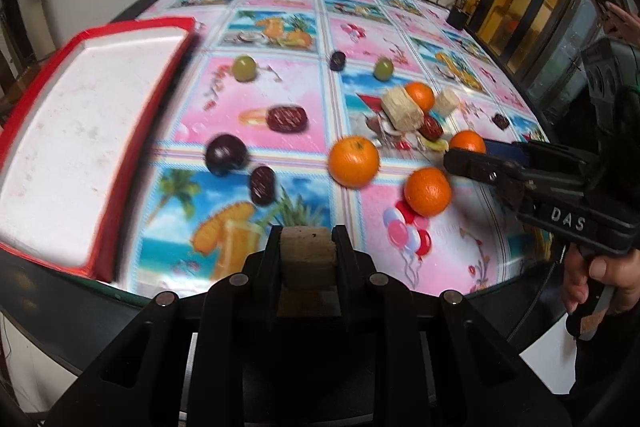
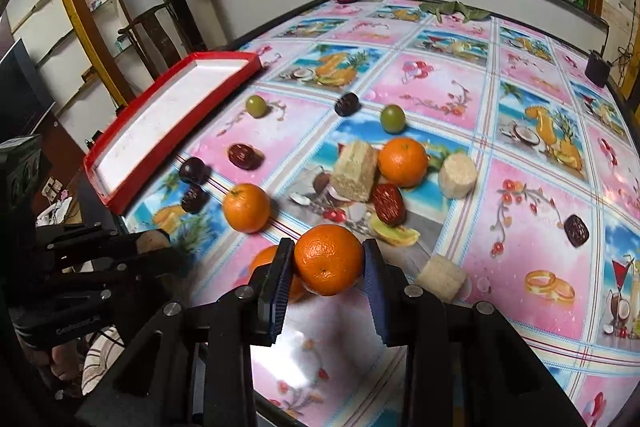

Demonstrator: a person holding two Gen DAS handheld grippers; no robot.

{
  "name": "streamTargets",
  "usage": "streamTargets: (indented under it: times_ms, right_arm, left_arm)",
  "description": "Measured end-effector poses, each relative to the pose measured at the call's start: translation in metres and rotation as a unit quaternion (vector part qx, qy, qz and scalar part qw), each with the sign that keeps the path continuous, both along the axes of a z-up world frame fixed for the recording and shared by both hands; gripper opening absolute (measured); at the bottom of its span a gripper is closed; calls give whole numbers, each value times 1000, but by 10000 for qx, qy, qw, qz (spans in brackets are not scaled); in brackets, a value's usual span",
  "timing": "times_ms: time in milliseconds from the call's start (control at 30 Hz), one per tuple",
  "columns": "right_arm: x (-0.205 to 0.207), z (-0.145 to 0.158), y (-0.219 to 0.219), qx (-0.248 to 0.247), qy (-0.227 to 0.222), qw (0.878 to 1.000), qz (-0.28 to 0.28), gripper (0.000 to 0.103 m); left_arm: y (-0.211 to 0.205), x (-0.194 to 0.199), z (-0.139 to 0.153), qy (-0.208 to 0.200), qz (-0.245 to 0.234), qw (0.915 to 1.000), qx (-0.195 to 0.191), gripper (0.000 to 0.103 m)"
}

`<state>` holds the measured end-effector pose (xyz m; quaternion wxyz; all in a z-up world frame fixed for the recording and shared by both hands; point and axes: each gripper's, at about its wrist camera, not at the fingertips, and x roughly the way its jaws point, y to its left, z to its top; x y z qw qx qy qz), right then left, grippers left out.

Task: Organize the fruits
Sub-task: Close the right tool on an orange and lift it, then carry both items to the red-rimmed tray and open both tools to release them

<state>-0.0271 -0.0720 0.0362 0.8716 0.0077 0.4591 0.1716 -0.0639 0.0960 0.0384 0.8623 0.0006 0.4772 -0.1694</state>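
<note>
The red tray (image 1: 132,27) has nothing in it yet. The left gripper (image 1: 308,247) squeezes a tan chunk (image 1: 308,255); the right gripper (image 2: 329,261) pinches an orange (image 2: 328,259). Most fruit waits on the tabletop (image 2: 520,195).

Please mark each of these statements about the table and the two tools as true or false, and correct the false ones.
1. The right tool is closed on an orange. True.
2. The red tray already holds several fruits. False: its white inside is bare.
3. The left tool grips a tan cut piece. True.
4. Both green grapes lie inside the tray. False: they lie on the tablecloth, beyond the oranges.
5. The left tool holds an orange. False: it holds the tan piece only.
</note>
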Motion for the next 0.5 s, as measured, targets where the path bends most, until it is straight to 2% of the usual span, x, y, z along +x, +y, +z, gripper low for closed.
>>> streamTargets:
  times_ms: [500]
  right_arm:
    - [11,22,38,322,-229,9984,411,35]
  left_arm:
    - [39,16,22,-334,493,9979,250,21]
